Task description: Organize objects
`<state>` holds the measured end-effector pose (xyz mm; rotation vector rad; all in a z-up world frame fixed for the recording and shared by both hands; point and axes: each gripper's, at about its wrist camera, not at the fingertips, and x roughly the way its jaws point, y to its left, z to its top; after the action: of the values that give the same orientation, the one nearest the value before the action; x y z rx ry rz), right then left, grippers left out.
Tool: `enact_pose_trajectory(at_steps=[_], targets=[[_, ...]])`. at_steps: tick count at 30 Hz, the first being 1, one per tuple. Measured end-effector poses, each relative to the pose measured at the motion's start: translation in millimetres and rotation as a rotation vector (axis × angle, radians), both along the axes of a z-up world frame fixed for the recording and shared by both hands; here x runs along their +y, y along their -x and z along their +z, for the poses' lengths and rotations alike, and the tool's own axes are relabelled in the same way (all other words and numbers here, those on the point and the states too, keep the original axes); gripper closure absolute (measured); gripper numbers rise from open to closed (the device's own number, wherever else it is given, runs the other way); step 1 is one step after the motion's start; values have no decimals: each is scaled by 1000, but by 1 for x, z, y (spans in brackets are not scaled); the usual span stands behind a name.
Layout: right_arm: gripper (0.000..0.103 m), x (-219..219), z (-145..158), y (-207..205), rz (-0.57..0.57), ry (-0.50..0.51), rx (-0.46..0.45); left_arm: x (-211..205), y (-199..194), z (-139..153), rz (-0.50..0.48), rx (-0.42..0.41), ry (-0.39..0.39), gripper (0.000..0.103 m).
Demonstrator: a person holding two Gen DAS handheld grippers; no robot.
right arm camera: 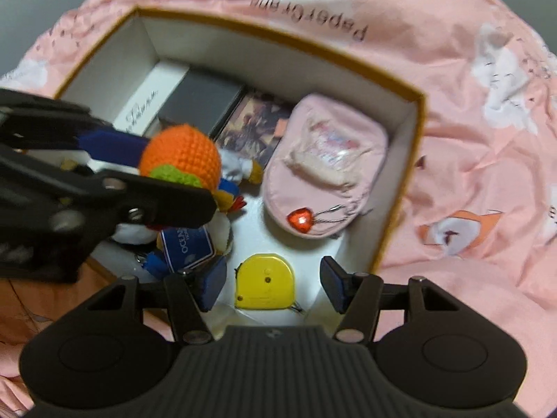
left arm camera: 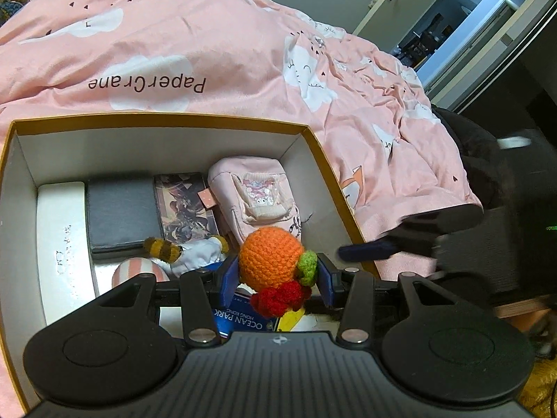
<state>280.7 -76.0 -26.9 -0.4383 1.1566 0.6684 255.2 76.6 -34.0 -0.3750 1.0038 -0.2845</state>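
The crocheted orange [left arm camera: 269,256] (a knitted ball with a green leaf patch and a red yarn tuft below it) is sitting clamped between the 2 blue pads of the left hand-held gripper [left arm camera: 276,278], which is hanging over the open box [left arm camera: 167,120]. In the right wrist view the same toy [right arm camera: 181,155] is showing at the tip of the left tool, above the box's contents and not touching them.

Underneath it a plush toy [left arm camera: 195,254] with white, blue and striped yellow parts is lying on the box floor, beside a blue tag reading OCEAN PARK [left arm camera: 243,317]. A pink pouch [right arm camera: 323,167] with a red heart charm [right arm camera: 300,219] is lying along the right wall of the box. Along the far wall a white case [left arm camera: 64,244], a grey case [left arm camera: 120,214] and a picture card box [left arm camera: 184,205] are lying side by side.

The right hand-held gripper [right arm camera: 273,284] is pointing down into the near corner of the box with its jaws standing apart and nothing pressed between them; a yellow tape measure [right arm camera: 264,287] is lying on the box floor in the gap between the 2 pads, whether touched by either I cannot tell.

The box is resting on a bed covered by a pink duvet [left arm camera: 226,55] printed with white clouds.
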Motion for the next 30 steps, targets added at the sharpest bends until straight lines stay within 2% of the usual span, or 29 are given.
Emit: enact_pose_trajectory(at_steps=[3,6,8,10,13,20,26,30], targets=[[41,-24,24,10,-60,-82,-106,-8,-3,-3,-18,11,-14,51],[39,-54,39,21,-177,-144,-241,-21,-8,-6,-54,15,-41,51],[38,-72,40,23,-260,-190,-273,-34,-11,-9,-93,14,-67,51],[38,-88,35,23,-345,-246,-265,-46,-15,-13,-121,28,-64,51],[38,-103,21,21,-439,-316,-198,-58,-22,-24,-122,70,-64,51],[38,-104,7,30,-472,-313,-204,-62,-33,-41,-84,124,-28,48],[38,-109,4,31,-485,-323,-201,-58,-33,-36,-60,105,31,43],[38,-111,4,35,-490,-331,-196,-56,-24,-23,-43,54,-1,43]])
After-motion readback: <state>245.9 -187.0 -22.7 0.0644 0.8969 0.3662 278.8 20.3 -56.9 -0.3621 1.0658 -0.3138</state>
